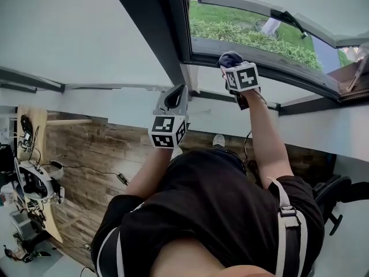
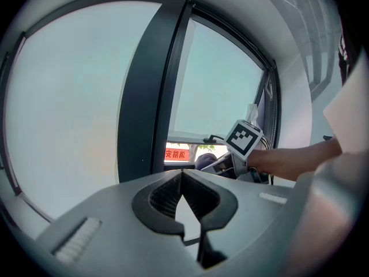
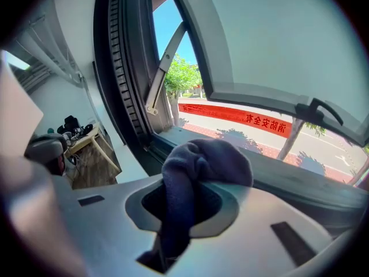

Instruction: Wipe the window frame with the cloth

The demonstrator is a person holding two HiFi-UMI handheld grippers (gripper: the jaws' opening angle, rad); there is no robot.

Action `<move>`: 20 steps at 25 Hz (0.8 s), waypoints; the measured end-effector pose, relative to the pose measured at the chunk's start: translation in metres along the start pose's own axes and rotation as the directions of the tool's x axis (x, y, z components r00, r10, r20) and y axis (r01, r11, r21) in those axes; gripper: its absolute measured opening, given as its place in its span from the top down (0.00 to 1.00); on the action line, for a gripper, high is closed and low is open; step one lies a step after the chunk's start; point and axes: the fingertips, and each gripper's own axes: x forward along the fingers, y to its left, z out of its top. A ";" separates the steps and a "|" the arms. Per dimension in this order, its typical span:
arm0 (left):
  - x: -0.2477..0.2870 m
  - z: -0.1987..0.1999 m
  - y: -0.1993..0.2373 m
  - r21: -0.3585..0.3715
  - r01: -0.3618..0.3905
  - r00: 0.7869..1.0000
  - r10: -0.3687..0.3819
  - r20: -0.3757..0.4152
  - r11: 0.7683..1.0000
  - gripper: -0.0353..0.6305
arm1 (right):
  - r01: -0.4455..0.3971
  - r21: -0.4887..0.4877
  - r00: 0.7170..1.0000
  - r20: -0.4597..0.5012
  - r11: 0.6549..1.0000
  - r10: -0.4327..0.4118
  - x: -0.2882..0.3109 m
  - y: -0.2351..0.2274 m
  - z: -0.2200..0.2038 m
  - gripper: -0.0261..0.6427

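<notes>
the dark blue-grey soft cloth [image 3: 207, 160] is clamped in my right hand-held gripper [image 3: 181, 212], jaws closed on a twisted tail of it while a rounded wad bulges out past the tips. in the head view that wad sits up at the bottom rail of the dark metal window frame [image 1: 253, 53]. i cannot tell whether it is pressing on the rail or just short of it.

i judge the cloth light, limp and a bit springy. it should mould itself into the frame's grooves, but it can also drag out of the jaws if it catches. the hold low on the bunch looks right, with the wad left free as the wiping pad.

my left hand-held gripper [image 2: 183, 198] has its jaws together on nothing, to the left of the right one and nearer to me, facing the thick dark upright post [image 2: 144, 97] of the frame.

things in the way: the open glass sash [image 3: 277, 45] tilts outward, and its black lever handle [image 3: 323, 113] sits to the right above the rail. a pale metal stay arm [image 3: 164, 68] crosses the far left corner beside the ribbed channel. either could snag the cloth.
</notes>
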 end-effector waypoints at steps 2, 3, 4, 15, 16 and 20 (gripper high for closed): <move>-0.003 0.001 0.006 -0.004 -0.014 1.000 0.014 0.004 1.000 0.94 | -0.007 -0.028 1.000 -0.005 1.000 0.006 0.006 0.011 0.005 0.87; -0.005 0.001 0.009 -0.007 -0.022 1.000 0.022 0.006 1.000 0.94 | -0.011 -0.040 1.000 -0.006 0.999 0.011 0.009 0.016 0.008 0.87; -0.006 0.002 0.012 -0.010 -0.028 1.000 0.029 0.007 1.000 0.94 | -0.017 -0.051 1.000 -0.007 0.999 0.017 0.011 0.020 0.010 0.87; -0.015 0.002 0.028 -0.022 -0.080 0.997 0.081 0.013 0.997 0.94 | -0.095 -0.146 0.995 -0.034 0.985 0.091 0.041 0.064 0.030 0.87; -0.017 0.002 0.029 -0.022 -0.085 0.996 0.085 0.013 0.996 0.94 | -0.104 -0.158 0.994 -0.034 0.982 0.100 0.044 0.071 0.033 0.87; -0.025 0.002 0.037 -0.024 -0.112 0.993 0.113 0.017 0.993 0.94 | -0.121 -0.206 0.992 -0.049 0.971 0.113 0.058 0.093 0.042 0.87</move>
